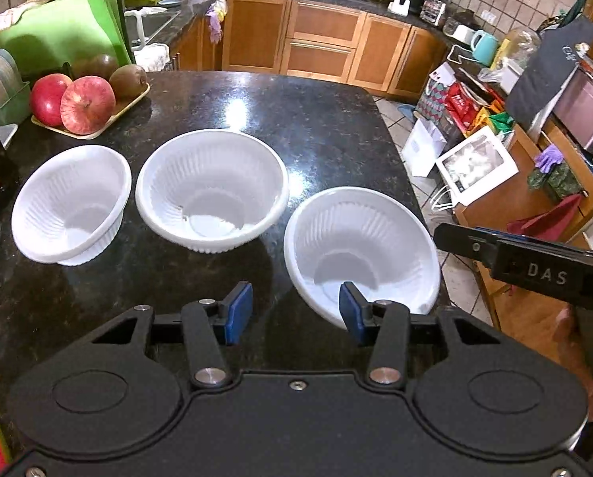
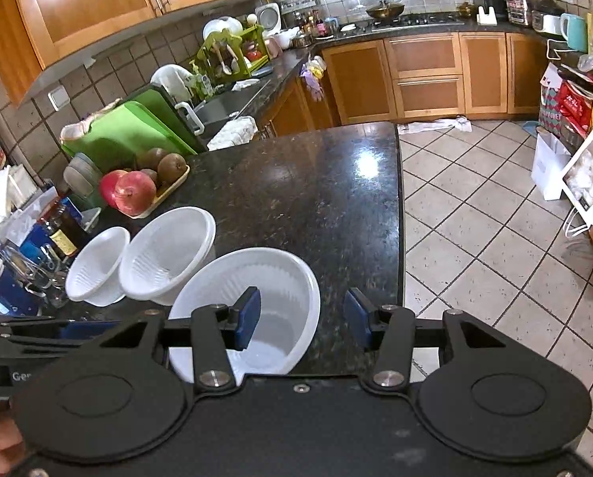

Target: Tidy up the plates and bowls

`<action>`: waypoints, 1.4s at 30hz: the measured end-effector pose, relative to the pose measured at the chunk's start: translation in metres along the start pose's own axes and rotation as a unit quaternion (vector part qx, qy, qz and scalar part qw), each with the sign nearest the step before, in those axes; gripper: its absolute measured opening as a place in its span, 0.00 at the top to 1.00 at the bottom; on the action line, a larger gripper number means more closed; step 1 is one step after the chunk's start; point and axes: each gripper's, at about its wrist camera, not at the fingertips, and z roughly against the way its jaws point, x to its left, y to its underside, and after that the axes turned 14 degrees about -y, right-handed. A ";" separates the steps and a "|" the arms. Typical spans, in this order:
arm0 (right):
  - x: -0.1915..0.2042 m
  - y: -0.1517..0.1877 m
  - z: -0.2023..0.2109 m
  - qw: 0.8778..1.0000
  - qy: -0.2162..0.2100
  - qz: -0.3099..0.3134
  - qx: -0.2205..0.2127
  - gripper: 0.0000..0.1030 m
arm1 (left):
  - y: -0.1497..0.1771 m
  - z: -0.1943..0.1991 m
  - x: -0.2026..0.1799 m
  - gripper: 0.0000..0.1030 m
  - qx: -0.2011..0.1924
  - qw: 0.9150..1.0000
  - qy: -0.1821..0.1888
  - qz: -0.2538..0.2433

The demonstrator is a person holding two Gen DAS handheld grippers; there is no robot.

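Left wrist view: our left hand-held gripper (image 1: pixel 296 310) hangs open and empty, with the nearest ribbed white plastic bowl (image 1: pixel 362 250) just ahead-right on the black granite counter (image 1: pixel 256 103). Our right hand-held gripper (image 2: pixel 302 318), also open, straddles its right rim, so it's nearer.

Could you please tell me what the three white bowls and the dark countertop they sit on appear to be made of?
The three white bowls look like thin disposable plastic with a soft sheen: their walls are finely ribbed, slightly translucent, and the rims are thin rolled lips. The countertop looks like polished granite or similar stone: black with pale speckles and mirror-like reflections of the ceiling light.
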 end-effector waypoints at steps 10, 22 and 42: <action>-0.013 -0.007 -0.034 0.999 0.000 0.028 0.041 0.54 | -0.006 -0.018 -0.014 0.48 0.022 1.000 0.002 -0.008; -0.020 -0.007 -0.058 0.997 -0.010 0.044 0.067 0.73 | -0.013 -0.040 -0.029 0.55 0.052 0.998 0.000 -0.023; 0.019 0.032 -0.039 0.995 0.008 0.060 0.082 0.85 | 0.014 -0.018 0.006 0.79 0.057 0.998 -0.001 -0.024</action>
